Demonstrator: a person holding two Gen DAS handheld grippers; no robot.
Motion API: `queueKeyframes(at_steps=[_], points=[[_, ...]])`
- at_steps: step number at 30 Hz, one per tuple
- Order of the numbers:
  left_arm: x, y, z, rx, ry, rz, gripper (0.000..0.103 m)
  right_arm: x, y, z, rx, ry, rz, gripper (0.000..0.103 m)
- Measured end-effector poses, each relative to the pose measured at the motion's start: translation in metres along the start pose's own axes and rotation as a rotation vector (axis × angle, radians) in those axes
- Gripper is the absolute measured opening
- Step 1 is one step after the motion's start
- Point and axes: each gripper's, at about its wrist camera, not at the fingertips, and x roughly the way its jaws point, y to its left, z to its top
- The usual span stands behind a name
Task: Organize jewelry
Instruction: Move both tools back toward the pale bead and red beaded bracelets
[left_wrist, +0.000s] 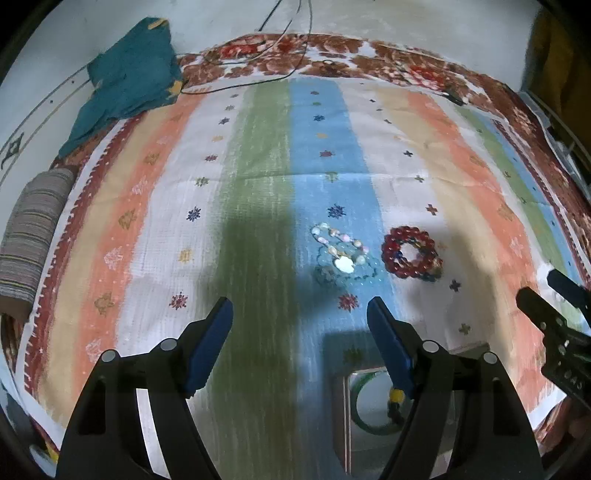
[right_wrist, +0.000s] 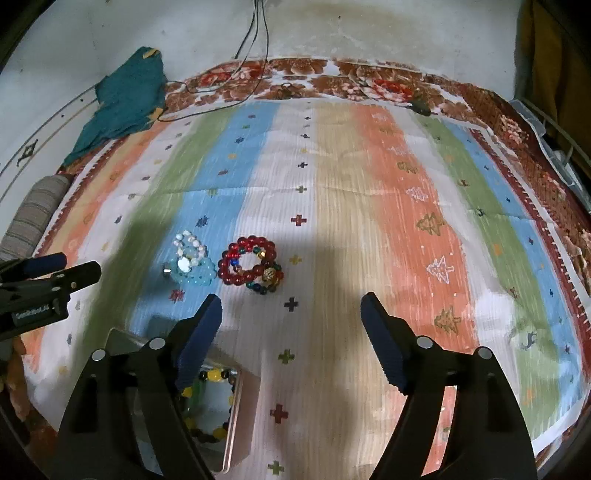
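Left wrist view shows the left gripper (left_wrist: 299, 317) low in the frame, its blue-padded fingers (left_wrist: 210, 347) spread wide apart and holding nothing. Just above them, on the striped cloth (left_wrist: 258, 166), a pale blue and shell bracelet pile (left_wrist: 343, 258) lies right beside a red bead bracelet (left_wrist: 410, 253). At lower right sits a small box (left_wrist: 341, 406) with beads inside. Right wrist view has the right gripper (right_wrist: 291, 314) equally agape and empty, with the red bracelet at centre left and the box at lower left.
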Motion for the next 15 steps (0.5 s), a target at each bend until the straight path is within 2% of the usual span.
queueKeyframes(at_steps=[15], points=[[0.027, -0.014, 0.018, 0.032, 0.015, 0.033, 0.076, 0.030, 0.005, 0.011, -0.019, 0.040, -0.021, 0.081]])
